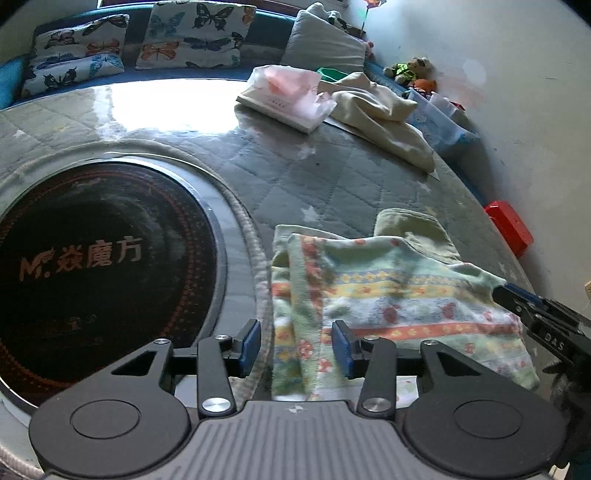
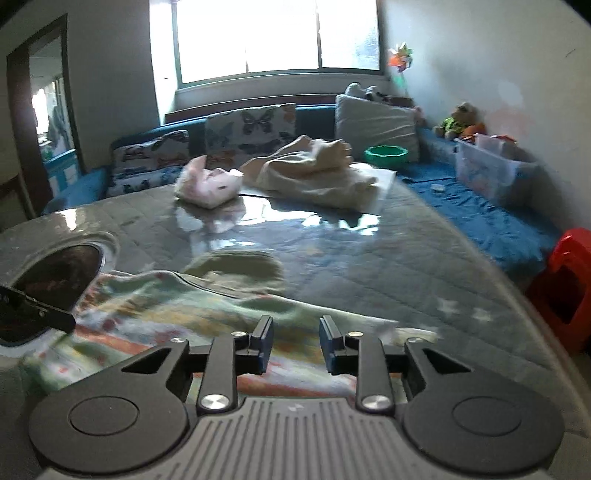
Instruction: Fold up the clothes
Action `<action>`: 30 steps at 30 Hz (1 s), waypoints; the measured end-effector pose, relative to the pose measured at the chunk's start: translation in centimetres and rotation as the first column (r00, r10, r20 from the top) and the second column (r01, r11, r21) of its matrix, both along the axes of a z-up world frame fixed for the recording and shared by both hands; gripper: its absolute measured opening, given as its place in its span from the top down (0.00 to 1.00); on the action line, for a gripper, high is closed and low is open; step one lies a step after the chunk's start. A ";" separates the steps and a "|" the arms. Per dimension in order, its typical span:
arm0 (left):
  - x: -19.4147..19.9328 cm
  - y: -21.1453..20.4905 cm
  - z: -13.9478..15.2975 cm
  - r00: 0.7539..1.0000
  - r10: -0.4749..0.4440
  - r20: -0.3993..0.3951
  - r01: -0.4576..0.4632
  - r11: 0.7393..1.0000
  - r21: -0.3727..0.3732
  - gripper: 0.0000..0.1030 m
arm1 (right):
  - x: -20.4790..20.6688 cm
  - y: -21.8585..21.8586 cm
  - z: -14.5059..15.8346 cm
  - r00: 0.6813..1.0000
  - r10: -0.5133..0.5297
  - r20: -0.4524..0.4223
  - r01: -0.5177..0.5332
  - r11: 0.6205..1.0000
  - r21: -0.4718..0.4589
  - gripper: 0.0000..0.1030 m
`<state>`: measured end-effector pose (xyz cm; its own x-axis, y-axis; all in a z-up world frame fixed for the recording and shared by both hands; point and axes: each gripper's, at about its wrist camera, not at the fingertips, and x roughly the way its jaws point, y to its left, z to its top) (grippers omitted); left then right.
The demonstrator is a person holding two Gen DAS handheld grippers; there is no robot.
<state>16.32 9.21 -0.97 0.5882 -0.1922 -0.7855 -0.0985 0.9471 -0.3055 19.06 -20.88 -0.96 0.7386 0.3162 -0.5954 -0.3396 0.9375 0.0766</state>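
A small patterned garment [image 1: 388, 295], pale green with flowered stripes, lies flat on the quilted table cover [image 1: 295, 173], its plain green collar part [image 1: 413, 232] toward the far side. My left gripper [image 1: 297, 349] hovers open over the garment's near left edge, nothing between its blue pads. My right gripper [image 2: 295, 343] is open above the same garment [image 2: 177, 314] near its right edge; its black tip [image 1: 539, 317] shows at the garment's right side in the left wrist view. A cream garment [image 1: 384, 114] lies crumpled at the far side of the table.
A round black heater plate [image 1: 96, 266] is set into the table at the left. A pink-and-white tissue pack [image 1: 291, 96] sits beside the cream garment. Butterfly cushions [image 1: 195, 33], a clear plastic bin [image 2: 491, 166], a green bowl [image 2: 386, 153] and a red stool [image 2: 565, 288] surround the table.
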 end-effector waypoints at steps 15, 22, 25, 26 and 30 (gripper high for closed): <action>-0.4 -2.3 1.8 0.997 -0.046 0.064 0.045 0.999 0.030 0.55 | 0.8 2.6 -0.6 0.997 0.077 -0.029 -0.078 0.997 -0.018 0.49; -1.6 -3.8 1.5 0.992 -0.090 0.083 0.084 0.994 0.072 0.53 | -3.6 3.0 -0.8 0.991 0.133 -0.030 -0.133 0.991 -0.010 0.42; -2.1 -4.3 1.1 0.991 -0.102 0.085 0.094 0.991 0.093 0.53 | -5.7 3.1 -0.9 0.989 0.146 -0.017 -0.147 0.989 -0.020 0.39; -2.3 -4.5 1.0 0.991 -0.106 0.086 0.097 0.990 0.101 0.52 | -6.3 3.0 -0.9 0.989 0.146 -0.011 -0.146 0.989 -0.021 0.38; -3.0 -5.1 0.6 0.988 -0.123 0.088 0.111 0.985 0.130 0.49 | -8.3 2.7 -1.0 0.990 0.139 0.014 -0.139 0.990 -0.025 0.34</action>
